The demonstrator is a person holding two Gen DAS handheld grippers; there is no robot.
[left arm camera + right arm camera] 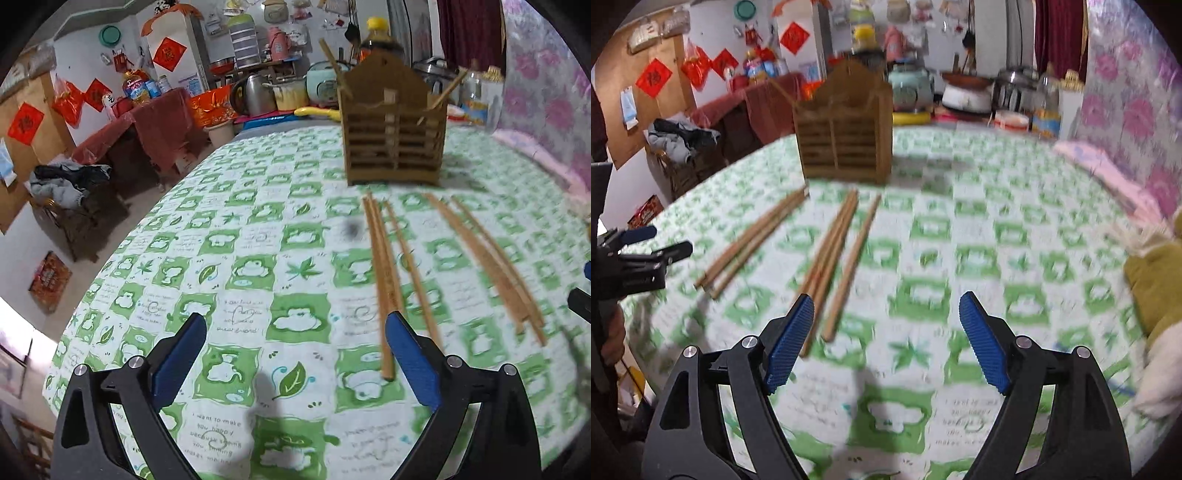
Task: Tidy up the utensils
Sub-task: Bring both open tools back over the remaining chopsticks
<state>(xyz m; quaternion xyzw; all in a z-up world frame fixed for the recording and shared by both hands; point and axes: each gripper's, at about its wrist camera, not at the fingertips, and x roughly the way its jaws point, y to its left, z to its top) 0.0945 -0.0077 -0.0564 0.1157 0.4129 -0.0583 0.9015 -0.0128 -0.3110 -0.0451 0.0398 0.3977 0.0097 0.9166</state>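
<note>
The task looks barely begun, or at most partly done. A wooden holder (pixel 393 147) stands upright toward the far edge of the table (pixel 240 258), and two chopsticks (pixel 334 68) already lean out of its top, one at each side, so at least those seem to be put away. The rest lie loose on the green-and-white cloth in front of the holder, pointing roughly from the near edge toward it: one group of three (pixel 386 280) and, well apart from it toward the right edge, another group (pixel 487 266) of two or perhaps three; blur keeps me from counting that one surely. The left gripper (pixel 295 354) hovers above the near part of the table with its fingers spread wide and nothing between them; its right finger (pixel 413 362) is just beside the near end of the three-stick group, though I cannot tell whether it touches. The right gripper (pixel 886 339) is likewise released and empty, its left finger (pixel 790 343) close by the near ends of the sticks (pixel 834 254) in its view. By my judgement every loose chopstick is left to be gathered, lifted and dropped upright into the holder, and no pick-up is yet under way.
</note>
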